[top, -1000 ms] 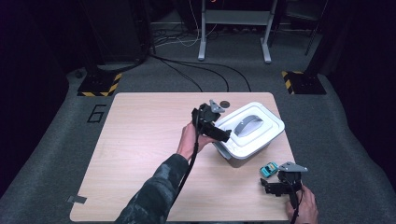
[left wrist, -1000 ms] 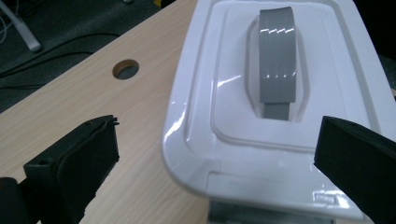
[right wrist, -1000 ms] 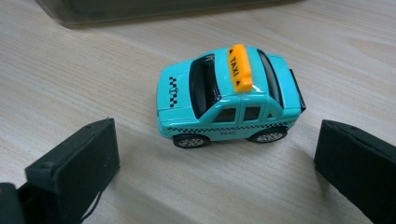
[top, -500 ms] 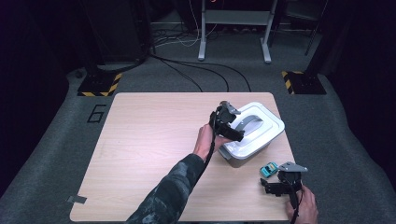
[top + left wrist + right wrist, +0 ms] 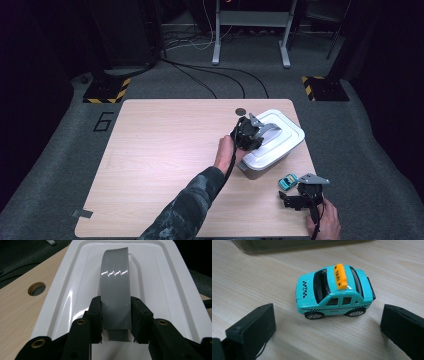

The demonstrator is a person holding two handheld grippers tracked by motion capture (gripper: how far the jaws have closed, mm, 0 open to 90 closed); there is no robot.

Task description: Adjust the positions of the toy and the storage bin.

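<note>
Here, left gripper jaws just closed, clamping grey handle of white lid at table's right. Lift straight up, slowly. Right gripper wide open, straddling toy taxi.

Readable marks: a taxi sign and a floor numeral

The turquoise toy car carries an orange roof sign printed "TAXI" in black, and a smaller "TAXI" sits in the black checker band along its door; beside the counter, a large dark "6" is marked on the grey floor.
</note>
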